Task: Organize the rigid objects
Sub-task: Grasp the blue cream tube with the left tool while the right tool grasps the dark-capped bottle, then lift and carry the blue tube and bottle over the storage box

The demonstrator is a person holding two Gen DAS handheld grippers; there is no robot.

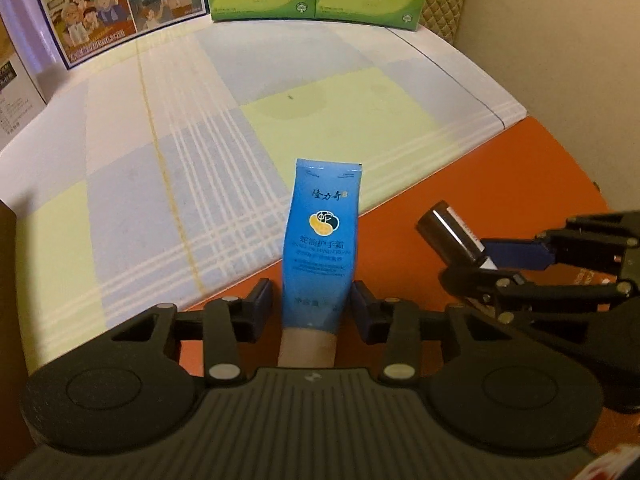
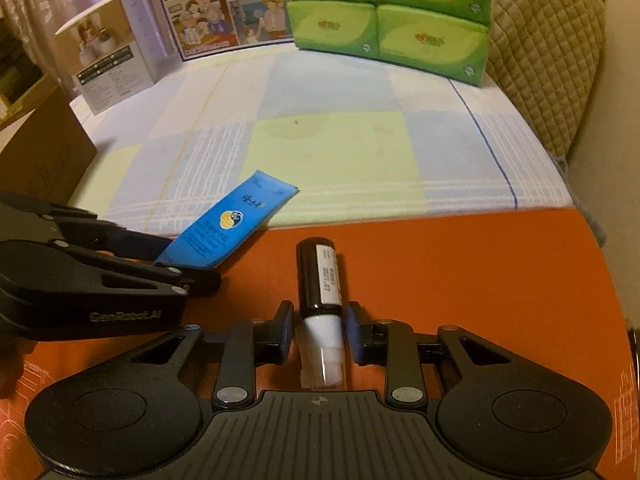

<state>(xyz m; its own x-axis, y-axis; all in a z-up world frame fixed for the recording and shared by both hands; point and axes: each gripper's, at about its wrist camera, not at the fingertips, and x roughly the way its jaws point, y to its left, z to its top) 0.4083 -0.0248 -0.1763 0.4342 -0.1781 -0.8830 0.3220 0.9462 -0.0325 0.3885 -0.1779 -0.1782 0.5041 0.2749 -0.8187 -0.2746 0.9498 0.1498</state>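
Note:
My left gripper (image 1: 311,306) is shut on a blue hand-cream tube (image 1: 320,240), which points forward over the edge of the checked cloth (image 1: 160,160). The tube also shows in the right wrist view (image 2: 228,226), held by the left gripper (image 2: 176,258). My right gripper (image 2: 316,330) is shut on a dark brown bottle (image 2: 318,276) with a white label and white cap, above the orange tabletop (image 2: 480,280). The bottle shows in the left wrist view (image 1: 450,236) in the right gripper (image 1: 486,264).
Green tissue packs (image 2: 388,20) are stacked at the back of the cloth. A cartoon-printed box (image 2: 224,12) and a white carton (image 2: 108,56) stand at the back left. A brown cardboard box (image 2: 40,152) is at left. A quilted cushion (image 2: 552,60) is at right.

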